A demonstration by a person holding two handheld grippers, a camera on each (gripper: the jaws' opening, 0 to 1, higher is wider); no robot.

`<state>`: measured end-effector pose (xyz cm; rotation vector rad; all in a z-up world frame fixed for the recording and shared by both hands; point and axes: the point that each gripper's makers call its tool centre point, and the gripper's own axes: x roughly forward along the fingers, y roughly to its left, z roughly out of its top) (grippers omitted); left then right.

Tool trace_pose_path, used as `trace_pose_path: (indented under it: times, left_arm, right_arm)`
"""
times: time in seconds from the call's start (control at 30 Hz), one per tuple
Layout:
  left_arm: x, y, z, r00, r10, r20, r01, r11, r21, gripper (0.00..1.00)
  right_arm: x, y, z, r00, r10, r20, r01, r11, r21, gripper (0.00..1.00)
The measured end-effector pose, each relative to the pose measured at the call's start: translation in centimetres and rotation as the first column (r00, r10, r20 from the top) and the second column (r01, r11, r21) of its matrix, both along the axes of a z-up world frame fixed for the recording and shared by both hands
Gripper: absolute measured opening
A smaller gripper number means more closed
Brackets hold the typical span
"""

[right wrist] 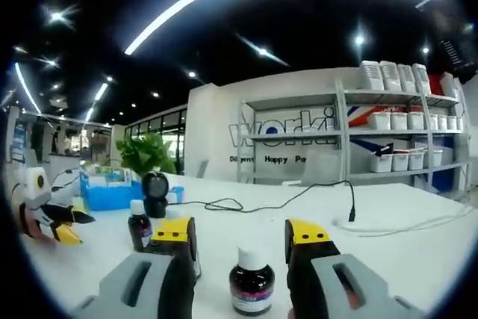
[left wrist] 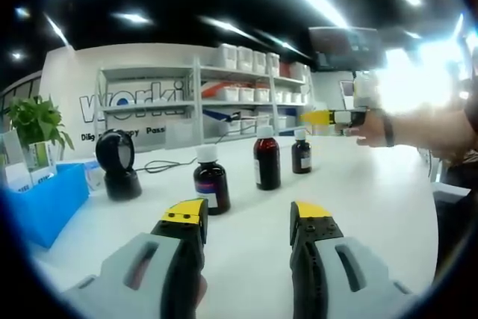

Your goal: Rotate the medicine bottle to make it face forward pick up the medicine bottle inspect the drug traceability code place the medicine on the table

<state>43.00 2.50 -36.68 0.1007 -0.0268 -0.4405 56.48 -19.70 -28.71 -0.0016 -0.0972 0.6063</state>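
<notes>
Three dark brown medicine bottles with white caps stand on the white table (left wrist: 358, 207): a near one (left wrist: 211, 179), a middle one (left wrist: 267, 158) and a far one (left wrist: 302, 152). My left gripper (left wrist: 246, 214) hovers open in front of them, with nothing between its jaws. A hand (left wrist: 371, 126) holds my right gripper (left wrist: 328, 117) just above the far bottle. In the right gripper view, a bottle (right wrist: 252, 282) stands low between the jaws of my right gripper (right wrist: 239, 235), which is open with gaps on both sides. Another bottle (right wrist: 139, 223) stands to the left, with my left gripper (right wrist: 75, 228) beyond it.
A black scanner (left wrist: 118, 166) stands left of the bottles, with a blue bin (left wrist: 48, 199) and a potted plant (left wrist: 33, 121) further left. A black cable (right wrist: 284, 199) runs across the table behind. White shelves (left wrist: 246, 84) with boxes line the back wall.
</notes>
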Motion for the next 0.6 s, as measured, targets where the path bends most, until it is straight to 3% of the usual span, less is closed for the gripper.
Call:
trace_pose_path:
  times: [0.3,0.6]
  left_arm:
    - [-0.1,-0.1,0.1,1.000,0.001,0.002,-0.001,1.000,0.001,0.35]
    - [-0.1,-0.1,0.2,1.000,-0.001,0.006,0.001,1.000,-0.004,0.35]
  right_arm:
    - [-1.4,0.9,1.9,1.000,0.022,0.003,-0.022,1.000,-0.008,0.44]
    - [-4.0,-0.3,3.6,0.999,0.032,0.037,-0.032,0.999,0.007,0.43]
